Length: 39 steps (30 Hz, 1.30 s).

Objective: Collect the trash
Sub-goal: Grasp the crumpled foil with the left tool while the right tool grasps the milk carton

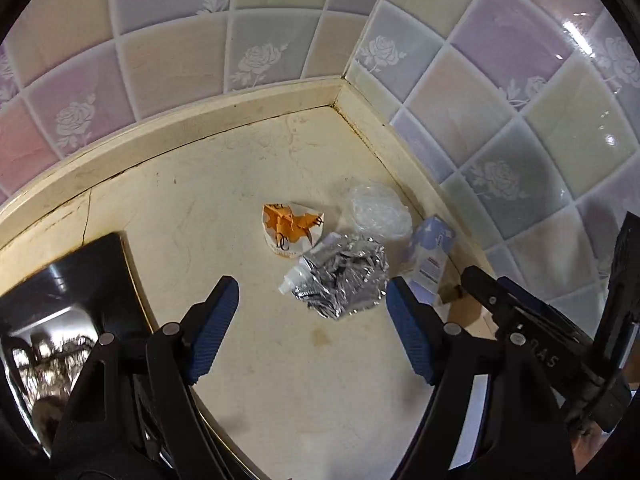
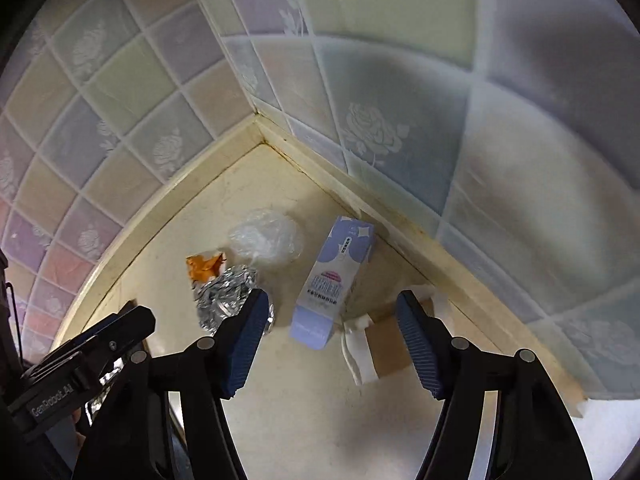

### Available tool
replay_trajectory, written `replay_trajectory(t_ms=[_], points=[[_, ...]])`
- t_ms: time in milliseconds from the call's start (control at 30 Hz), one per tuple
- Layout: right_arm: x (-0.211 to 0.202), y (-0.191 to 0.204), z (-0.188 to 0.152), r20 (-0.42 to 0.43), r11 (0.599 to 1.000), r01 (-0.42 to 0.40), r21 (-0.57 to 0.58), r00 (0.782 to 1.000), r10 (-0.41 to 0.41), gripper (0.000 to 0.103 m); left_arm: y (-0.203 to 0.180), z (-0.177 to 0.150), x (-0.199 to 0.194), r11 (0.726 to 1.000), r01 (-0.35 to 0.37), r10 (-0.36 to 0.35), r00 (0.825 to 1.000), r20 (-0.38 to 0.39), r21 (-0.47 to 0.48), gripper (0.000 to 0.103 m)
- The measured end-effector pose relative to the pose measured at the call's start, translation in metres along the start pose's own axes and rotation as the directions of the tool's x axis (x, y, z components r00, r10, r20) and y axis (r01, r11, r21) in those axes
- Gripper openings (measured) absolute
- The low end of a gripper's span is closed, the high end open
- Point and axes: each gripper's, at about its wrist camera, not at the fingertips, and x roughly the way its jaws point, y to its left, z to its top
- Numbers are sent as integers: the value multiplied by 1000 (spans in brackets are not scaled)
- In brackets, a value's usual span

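While both grippers hang over the cream counter (image 1: 248,184) corner with jaws apart and empty, crumpled silver foil pouch (image 1: 340,276) sits at 12 o'clock between left gripper (image 1: 312,304) fingers; pale-blue carton (image 2: 334,280) at 12 o'clock of right gripper (image 2: 332,318).

the surface (image 1: 248,360) is showing cream with brownish stains. the wall tiles (image 1: 500,92) are showing pastel pink, lilac, green and beige, some bearing white roses. the crumpled foil pouch (image 1: 344,276) is gleaming silver, the paper wrapper (image 1: 292,228) is showing orange and white, the plastic wrap (image 1: 378,210) is looking clear, and the small carton (image 2: 336,280) is showing lilac and white. both hand-held grippers are wearing blue ribbed pads (image 1: 216,320) on black.
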Motion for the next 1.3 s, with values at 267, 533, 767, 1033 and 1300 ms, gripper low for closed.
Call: replay_trajectory(t_ms=[267,533,767,1033,1300], points=[[64,6,8,-68,998,1,63,998,3,58,9,5,15,1000,3,-3,1000,-9,3,74],[93,8,3,-83,999,-3,43,997,6,41,-2,5,28,999,29,-28,999,-34,25,74],[83,9,-15,-85,998,-35,-60,996,29,39,-30,2,47,994,28,-22,998,-56,109,84],[72,-2,-30,-78,997,-61,-47,995,57,38,-58,0,73,983,-46,59,996,-68,176,84],[65,-16,-37,-68,995,-93,-36,994,91,38,-61,-8,88,972,-113,131,988,-79,207,54]])
